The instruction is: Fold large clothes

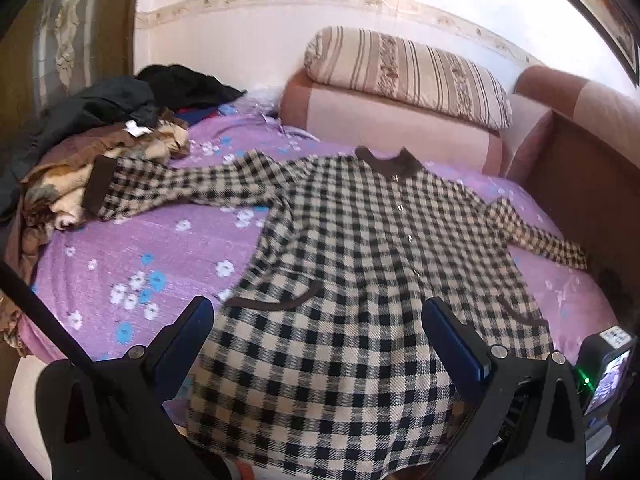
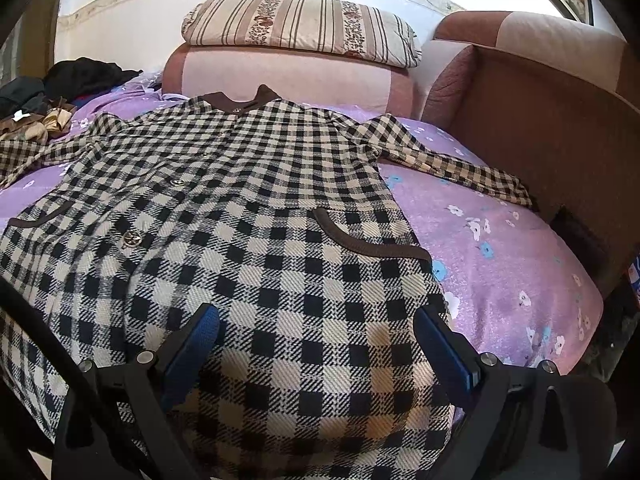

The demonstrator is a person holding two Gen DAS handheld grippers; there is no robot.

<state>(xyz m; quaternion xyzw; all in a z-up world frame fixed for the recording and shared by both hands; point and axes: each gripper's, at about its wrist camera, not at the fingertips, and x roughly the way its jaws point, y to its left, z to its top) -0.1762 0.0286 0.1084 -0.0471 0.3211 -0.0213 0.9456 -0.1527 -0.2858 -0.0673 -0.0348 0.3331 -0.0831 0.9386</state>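
Note:
A black-and-cream checked coat (image 1: 352, 248) with a brown collar lies front up and spread flat on the purple flowered bedsheet (image 1: 132, 248), sleeves out to both sides. My left gripper (image 1: 318, 316) is open and empty, hovering over the coat's lower hem. The coat also fills the right wrist view (image 2: 248, 208). My right gripper (image 2: 318, 322) is open and empty just above the coat's lower right part, below the brown-trimmed pocket (image 2: 368, 240). The right gripper's body shows at the edge of the left wrist view (image 1: 604, 364).
A heap of dark and brown clothes (image 1: 100, 132) lies at the bed's far left, under the coat's left cuff. A pink bolster with a striped pillow (image 1: 404, 68) stands at the back. A brown sofa arm (image 2: 540, 120) borders the bed on the right.

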